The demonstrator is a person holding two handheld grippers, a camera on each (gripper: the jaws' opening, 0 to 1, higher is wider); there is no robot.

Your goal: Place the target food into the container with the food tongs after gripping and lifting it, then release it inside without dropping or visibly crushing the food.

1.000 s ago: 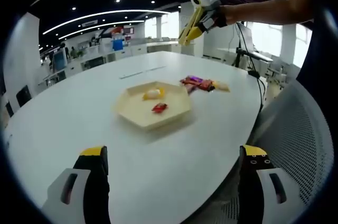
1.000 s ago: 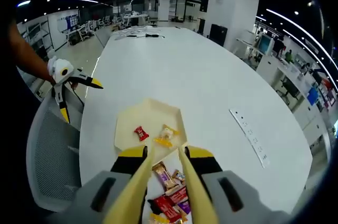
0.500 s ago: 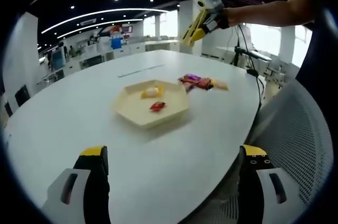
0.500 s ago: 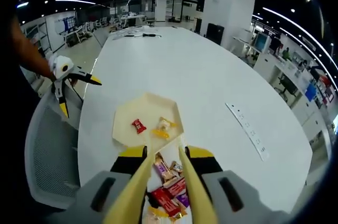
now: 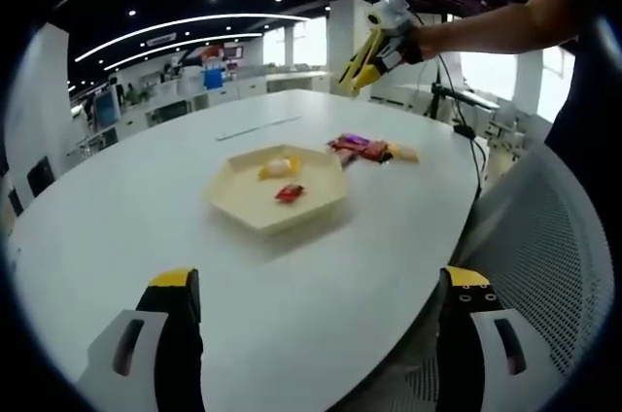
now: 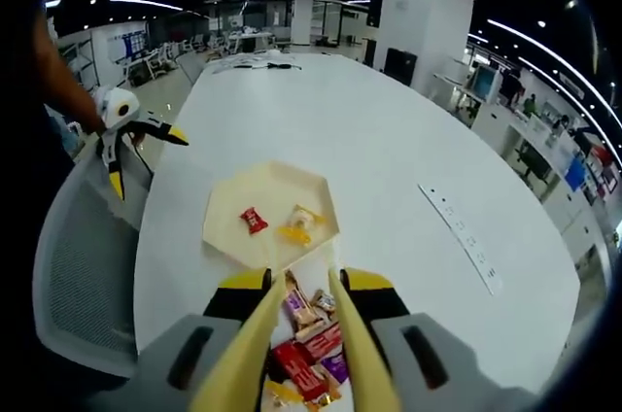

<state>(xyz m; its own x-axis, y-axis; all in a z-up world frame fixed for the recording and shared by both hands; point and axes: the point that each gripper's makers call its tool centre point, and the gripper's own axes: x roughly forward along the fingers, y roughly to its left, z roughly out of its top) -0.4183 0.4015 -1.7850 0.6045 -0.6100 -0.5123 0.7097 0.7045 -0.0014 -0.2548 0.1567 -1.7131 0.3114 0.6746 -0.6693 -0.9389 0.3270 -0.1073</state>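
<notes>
While the right gripper hangs above the table, its jaws are clamped on a pair of yellow food tongs, whose two arms run forward from between the jaws toward a heap of wrapped sweets. The tong tips sit apart over that heap; whether they touch any sweet is hard to judge at this angle, and nothing looks gripped between them.

Just beyond the heap lies the container, a pale hexagonal tray on the white table. A red sweet and a yellow sweet already lie inside it.

Off to the side, the left gripper is held low near the table edge, jaws wide apart and empty, well clear of the tray. A grey mesh chair stands beside it.

Judged from this, the step in hand is the approach to pick another sweet. The next move calls for lowering the tongs around one sweet and closing gently, enough to lift without squashing it.
</notes>
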